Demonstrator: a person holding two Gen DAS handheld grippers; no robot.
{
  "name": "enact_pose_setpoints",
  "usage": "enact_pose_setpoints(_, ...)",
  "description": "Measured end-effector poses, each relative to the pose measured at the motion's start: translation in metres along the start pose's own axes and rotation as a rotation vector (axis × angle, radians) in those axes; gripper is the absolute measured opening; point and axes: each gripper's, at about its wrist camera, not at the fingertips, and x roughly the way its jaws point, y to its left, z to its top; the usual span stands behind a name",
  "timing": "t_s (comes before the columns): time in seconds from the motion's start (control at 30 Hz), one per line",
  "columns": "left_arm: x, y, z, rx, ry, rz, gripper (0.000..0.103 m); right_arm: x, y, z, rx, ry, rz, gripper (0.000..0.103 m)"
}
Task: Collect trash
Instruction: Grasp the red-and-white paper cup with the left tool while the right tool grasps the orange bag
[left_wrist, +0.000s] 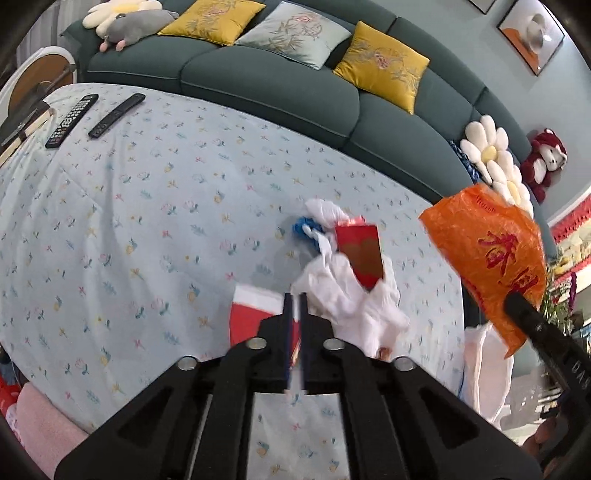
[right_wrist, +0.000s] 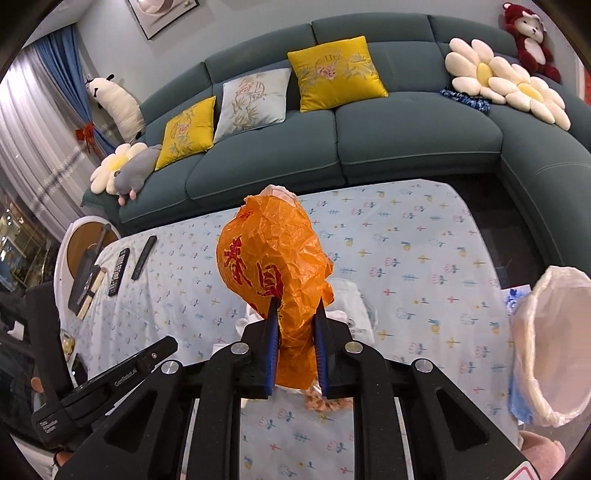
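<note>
My right gripper (right_wrist: 297, 306) is shut on a crumpled orange plastic bag (right_wrist: 273, 258) with red characters and holds it above the table. The left wrist view shows the same orange bag (left_wrist: 487, 258) hanging at the right. My left gripper (left_wrist: 295, 299) is shut on the edge of a red and white packet (left_wrist: 255, 314), just above the tablecloth. Beyond the left gripper lies a pile of trash: white plastic bags (left_wrist: 351, 299), a red envelope (left_wrist: 360, 254) and a blue scrap (left_wrist: 304, 225). White plastic (right_wrist: 347, 295) shows under the orange bag.
A bin with a white liner (right_wrist: 554, 339) stands off the table's right end. Two black remotes (left_wrist: 72, 120) (left_wrist: 116, 115) lie at the far left of the floral tablecloth (left_wrist: 166, 221). A teal sofa (right_wrist: 406, 136) with cushions runs behind the table. A round side table (right_wrist: 85, 240) holds books.
</note>
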Motion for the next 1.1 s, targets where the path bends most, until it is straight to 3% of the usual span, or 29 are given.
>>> enact_pose_setpoints(0.03,0.003,0.002,-0.007,0.014,0.012,0.013,0.036,-0.003,-0.003,-0.003,-0.003,0.000,-0.008,0.016)
enact_pose_setpoints(0.07,0.005,0.004,-0.012,0.018,0.011,0.033,0.058,-0.004,-0.005,-0.006,-0.003,0.001,-0.013,0.016)
enact_pose_setpoints(0.1,0.007,0.005,-0.017,0.018,0.013,0.052,0.069,-0.005,-0.008,-0.009,0.000,0.005,-0.014,0.016)
enact_pose_setpoints(0.23,0.036,0.015,-0.031,0.017,0.084,0.065,0.085,0.003,-0.017,-0.018,0.021,0.030,-0.018,0.016)
enact_pose_setpoints(0.57,0.104,0.017,-0.040,0.127,0.209,0.110,0.087,0.034,-0.017,-0.024,0.029,0.089,-0.039,0.016)
enact_pose_setpoints(0.63,0.109,0.020,-0.039,0.125,0.212,0.115,0.080,0.040,-0.015,-0.024,0.029,0.100,-0.044,0.016)
enact_pose_setpoints(0.67,0.111,0.021,-0.040,0.126,0.216,0.107,0.069,0.042,-0.014,-0.025,0.029,0.104,-0.044,0.016)
enact_pose_setpoints(0.7,0.113,0.022,-0.039,0.130,0.227,0.107,0.064,0.044,-0.013,-0.025,0.029,0.108,-0.045,0.016)
enact_pose_setpoints(0.87,0.102,0.022,-0.039,0.145,0.190,0.109,0.063,0.051,-0.008,-0.025,0.023,0.117,-0.038,0.016)
enact_pose_setpoints(1.1,0.053,0.012,-0.033,0.118,0.095,0.073,0.063,0.033,-0.004,-0.016,0.021,0.072,-0.013,0.016)
